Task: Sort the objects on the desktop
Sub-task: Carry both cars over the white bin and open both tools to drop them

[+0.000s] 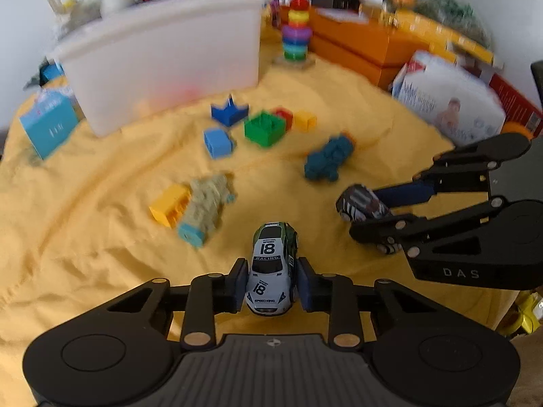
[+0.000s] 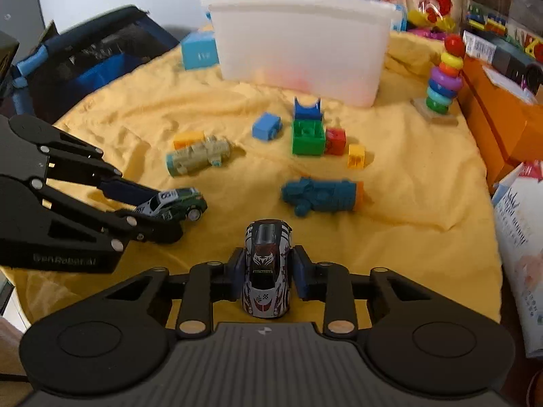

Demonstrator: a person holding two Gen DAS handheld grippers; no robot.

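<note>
The left gripper (image 1: 270,283) has its jaws closed on the flanks of a white and green number 18 racing car (image 1: 271,268), whose long axis runs straight out along the fingers, away from the camera and toward the white bin (image 1: 163,57) at the far side of the yellow-covered tabletop (image 1: 85,210). The right gripper (image 2: 266,276) likewise clamps a dark car with red and white markings (image 2: 267,268) by its sides, long axis also lined up with the fingers and aimed toward the same bin. In the right wrist view the green car shows side-on, lying roughly level, held above the cloth in front of the bin and to its left. The bin is translucent; faint reddish and orange shapes glimmer through its lower wall, too blurred to name. Just in front of the bin lie a dark blue block (image 2: 307,108), a light blue block (image 2: 266,126), a green block (image 2: 308,137), a red block (image 2: 335,140) touching the green one, and a small yellow block (image 2: 356,156). Nearer than those, still in front of the bin, rest a teal toy (image 2: 320,195) and a pale beige toy (image 2: 200,156) with a yellow block (image 2: 188,138) against it. To the right of the bin stands an upright ring stacker (image 2: 443,78), and a light blue box (image 2: 199,51) sits at the bin's left.
</note>
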